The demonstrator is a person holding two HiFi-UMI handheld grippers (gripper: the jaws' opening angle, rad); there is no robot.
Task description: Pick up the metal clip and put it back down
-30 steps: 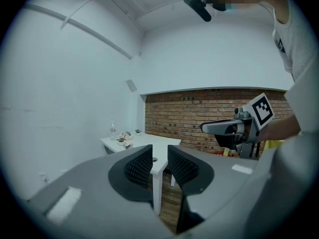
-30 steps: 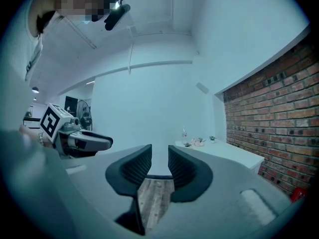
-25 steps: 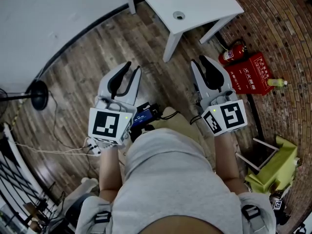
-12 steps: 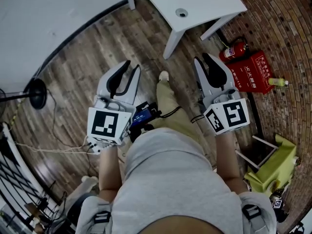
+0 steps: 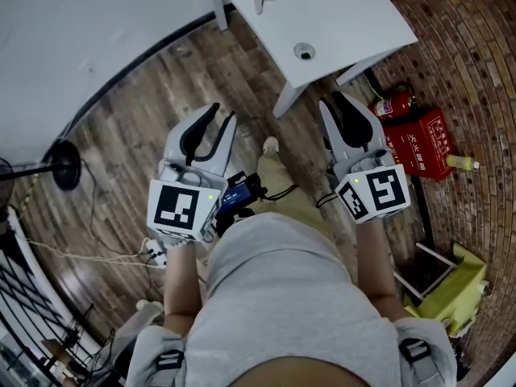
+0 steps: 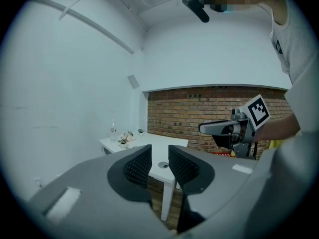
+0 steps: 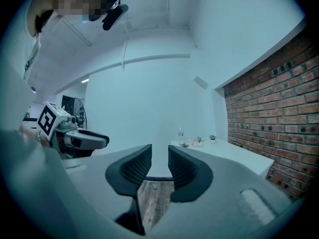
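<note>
The left gripper's (image 6: 159, 152) fingers (image 6: 138, 166) are opening, with nothing between them. The right gripper's (image 7: 159, 152) fingers (image 7: 186, 169) stand a narrow gap apart and are also empty. Both grippers are held above the wooden floor (image 5: 145, 127), pointing toward 12 o'clock at a white surface (image 5: 339, 14). A red fire extinguisher (image 5: 393, 103) lies at the right gripper's 3 o'clock. The metal clip cannot be made out in any view.
</note>
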